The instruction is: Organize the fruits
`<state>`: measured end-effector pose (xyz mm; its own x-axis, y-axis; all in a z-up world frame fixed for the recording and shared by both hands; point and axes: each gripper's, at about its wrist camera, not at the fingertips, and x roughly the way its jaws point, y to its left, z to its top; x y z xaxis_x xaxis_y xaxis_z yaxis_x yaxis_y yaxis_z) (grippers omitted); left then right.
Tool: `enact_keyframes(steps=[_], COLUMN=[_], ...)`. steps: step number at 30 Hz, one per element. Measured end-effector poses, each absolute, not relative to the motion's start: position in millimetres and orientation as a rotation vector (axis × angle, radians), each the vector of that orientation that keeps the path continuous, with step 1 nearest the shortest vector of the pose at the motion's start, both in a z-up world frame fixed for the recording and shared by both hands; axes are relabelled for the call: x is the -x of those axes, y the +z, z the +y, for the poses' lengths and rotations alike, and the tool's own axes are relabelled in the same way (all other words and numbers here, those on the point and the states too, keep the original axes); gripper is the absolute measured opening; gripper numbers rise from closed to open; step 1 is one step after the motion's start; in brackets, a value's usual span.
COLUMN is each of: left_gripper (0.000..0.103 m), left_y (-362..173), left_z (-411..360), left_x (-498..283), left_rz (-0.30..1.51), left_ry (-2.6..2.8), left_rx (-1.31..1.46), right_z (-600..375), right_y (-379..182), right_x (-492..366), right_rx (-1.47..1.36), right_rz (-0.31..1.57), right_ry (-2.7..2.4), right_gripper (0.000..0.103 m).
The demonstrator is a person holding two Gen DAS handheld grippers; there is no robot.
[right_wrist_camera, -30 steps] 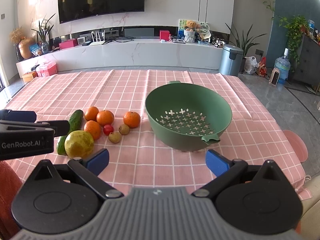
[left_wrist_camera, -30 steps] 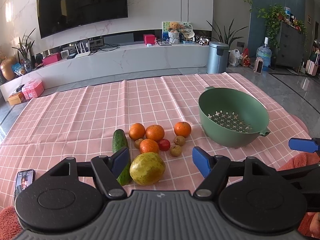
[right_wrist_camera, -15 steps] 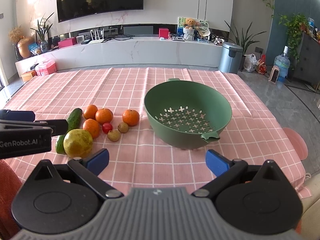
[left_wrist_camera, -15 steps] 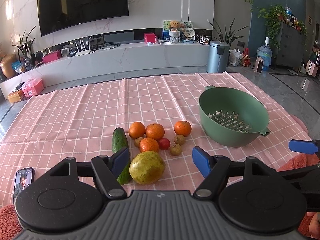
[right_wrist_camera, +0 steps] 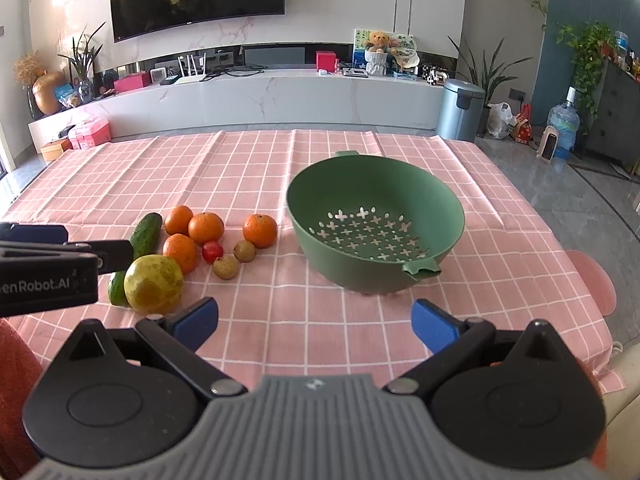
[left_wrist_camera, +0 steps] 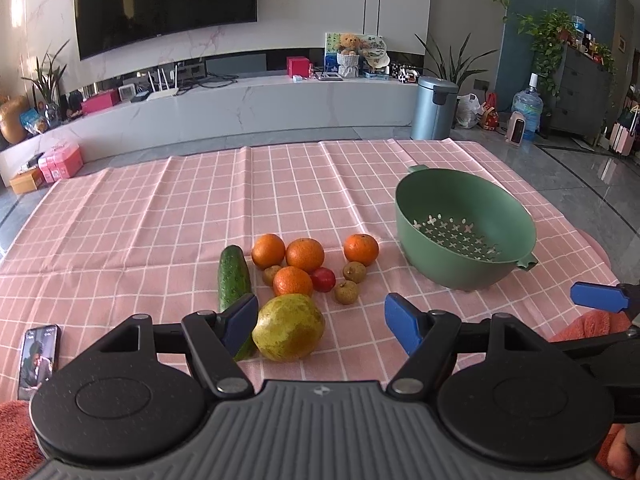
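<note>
A green colander (left_wrist_camera: 466, 236) (right_wrist_camera: 376, 224) stands empty on the pink checked tablecloth. Left of it lie several oranges (left_wrist_camera: 305, 255) (right_wrist_camera: 206, 228), a cucumber (left_wrist_camera: 233, 277) (right_wrist_camera: 144, 233), a large yellow-green fruit (left_wrist_camera: 289, 327) (right_wrist_camera: 153, 283), a small red fruit (left_wrist_camera: 323, 279) (right_wrist_camera: 212, 251) and three small brown fruits (left_wrist_camera: 346, 292) (right_wrist_camera: 226, 267). My left gripper (left_wrist_camera: 322, 326) is open, just before the yellow-green fruit, empty. My right gripper (right_wrist_camera: 314, 322) is open and empty, near the table's front edge, before the colander.
A phone (left_wrist_camera: 38, 354) lies on the cloth at the front left. The right gripper's blue fingertip (left_wrist_camera: 598, 297) shows at the right of the left view. The table's right edge (right_wrist_camera: 560, 240) is close behind the colander.
Both grippers have drifted slightly back and up; the fruits and colander have not moved. Both stay open.
</note>
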<state>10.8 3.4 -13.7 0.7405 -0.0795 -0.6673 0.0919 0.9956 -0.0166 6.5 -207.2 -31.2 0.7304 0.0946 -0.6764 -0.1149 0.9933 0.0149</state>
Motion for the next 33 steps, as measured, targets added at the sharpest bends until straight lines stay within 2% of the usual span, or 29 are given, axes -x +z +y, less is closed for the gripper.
enact_keyframes(steps=[4,12,14,18,20,24,33], left_gripper=[0.084,0.072,0.068,0.068,0.063,0.055,0.055], left_y=[-13,-12,-13,-15,-16,-24,-42], left_z=[7,29,36,47,55,71,96], left_x=[-15,-35,-44,-59,-68,-87,-107], left_rz=[0.741,0.769,0.794,0.826,0.863,0.941,1.001], left_ry=[-0.083,-0.045,-0.043,-0.034,-0.046,-0.056,-0.059], left_rx=[-0.011,0.048,0.046,0.031,0.026,0.024,0.053], right_z=[-207,-190,-182,-168,-161,-138,-99], right_y=[-33,-41,-44,-52,-56,-65,-94], right_x=[-8,-24,-30,-48,-56,-73,-104], right_rx=[0.017,0.039,0.054,0.017,-0.013,-0.053,-0.177], right_rz=[0.723,0.693,0.697,0.741,0.77,0.811,0.939], right_ry=[0.124,0.244,0.268,0.315,0.337,0.397,0.445], right_gripper=[0.099,0.097,0.083,0.074,0.068,0.067,0.067])
